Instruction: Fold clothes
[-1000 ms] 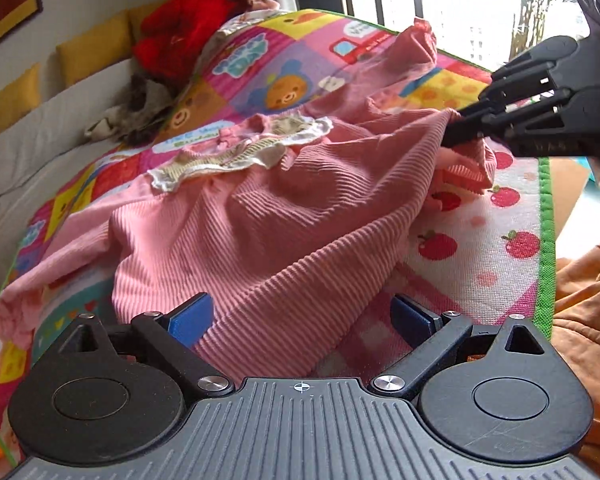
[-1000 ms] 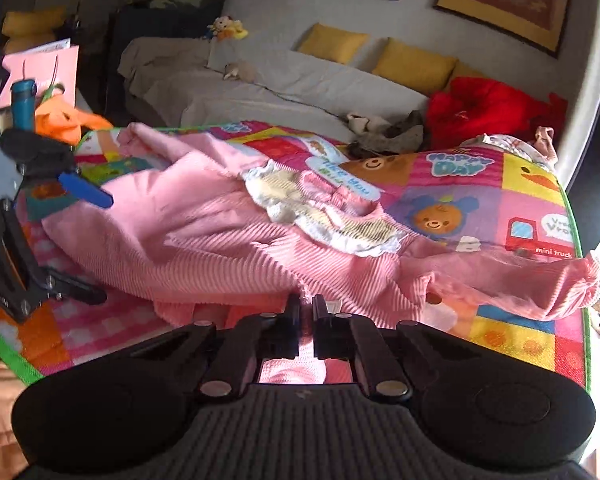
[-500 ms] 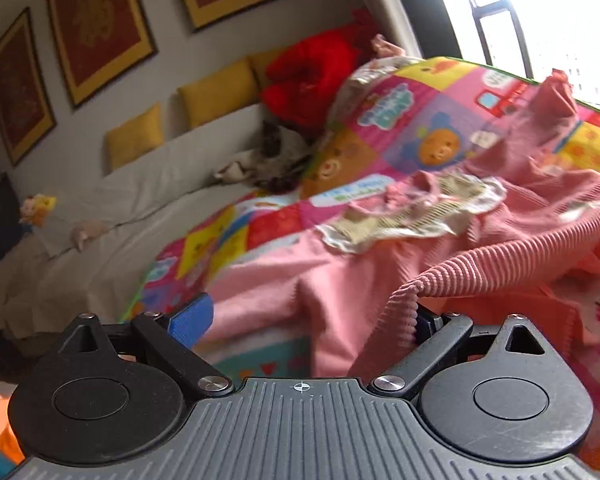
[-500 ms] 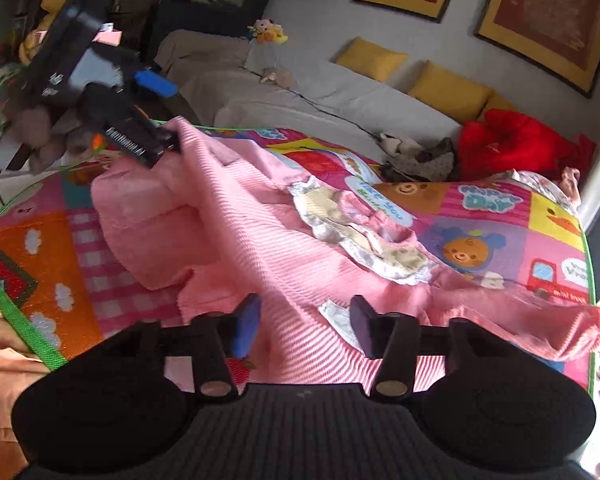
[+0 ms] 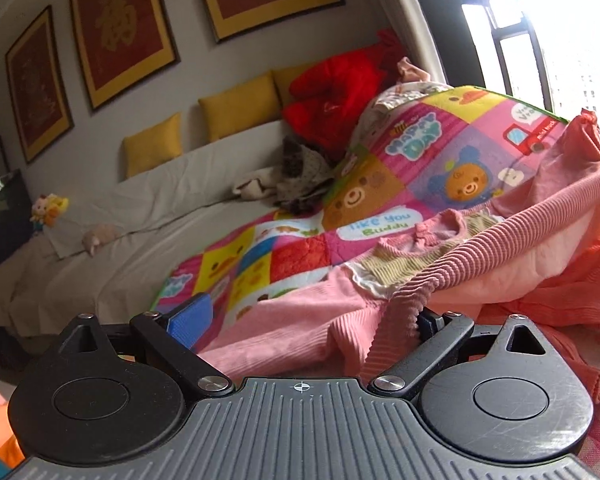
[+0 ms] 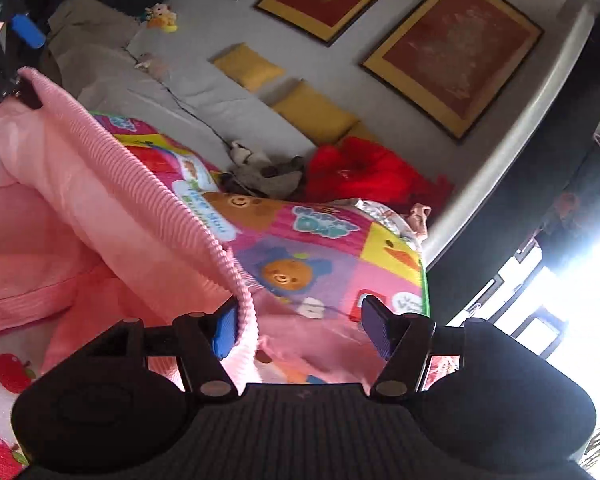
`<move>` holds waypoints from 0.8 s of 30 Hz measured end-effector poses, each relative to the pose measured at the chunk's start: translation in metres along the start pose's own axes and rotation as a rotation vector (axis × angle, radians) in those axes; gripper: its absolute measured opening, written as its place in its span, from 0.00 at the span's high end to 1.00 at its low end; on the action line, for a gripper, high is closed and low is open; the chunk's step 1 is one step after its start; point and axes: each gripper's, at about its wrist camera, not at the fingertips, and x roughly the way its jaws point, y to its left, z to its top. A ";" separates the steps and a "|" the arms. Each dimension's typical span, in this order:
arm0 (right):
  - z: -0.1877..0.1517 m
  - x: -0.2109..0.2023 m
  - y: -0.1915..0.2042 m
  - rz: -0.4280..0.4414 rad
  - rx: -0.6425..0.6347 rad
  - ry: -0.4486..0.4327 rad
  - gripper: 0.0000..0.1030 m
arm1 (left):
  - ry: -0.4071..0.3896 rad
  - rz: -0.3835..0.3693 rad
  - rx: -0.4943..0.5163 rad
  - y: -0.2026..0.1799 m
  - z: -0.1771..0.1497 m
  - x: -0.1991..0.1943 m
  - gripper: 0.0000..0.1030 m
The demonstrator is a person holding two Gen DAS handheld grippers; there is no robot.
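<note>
A pink ribbed garment (image 5: 480, 256) lies on a colourful play mat (image 5: 420, 168), its hem stretched taut between both grippers. My left gripper (image 5: 304, 320) stands open; the hem hangs over its right finger (image 5: 428, 322). My right gripper (image 6: 300, 326) is open too; the ribbed hem (image 6: 140, 184) drapes over its left blue pad (image 6: 224, 330). The left gripper also shows in the right wrist view (image 6: 4, 60) at the hem's far end. The garment's cream frilled collar (image 5: 404, 268) lies on the mat.
A grey sofa (image 5: 140, 216) with yellow cushions (image 5: 240, 104) runs behind the mat. A red garment (image 5: 332, 92) and a grey-white heap (image 5: 292, 176) lie on it. Bright windows stand at the right. An orange cloth (image 5: 8, 448) shows at the lower left.
Both grippers lifted and tilted up, raising the hem off the mat. The right gripper opened from shut, then wider; the hem now hangs over one finger of each.
</note>
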 end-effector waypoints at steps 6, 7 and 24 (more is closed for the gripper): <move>0.002 -0.039 -0.011 0.357 0.150 -0.029 0.47 | 0.004 0.006 -0.008 -0.003 0.001 0.004 0.03; 0.004 -0.043 -0.007 0.496 0.202 -0.017 0.54 | 0.005 0.007 -0.007 -0.003 0.002 0.005 0.03; 0.017 -0.013 0.115 0.924 0.013 0.053 0.96 | 0.019 0.006 -0.034 0.001 0.003 0.008 0.03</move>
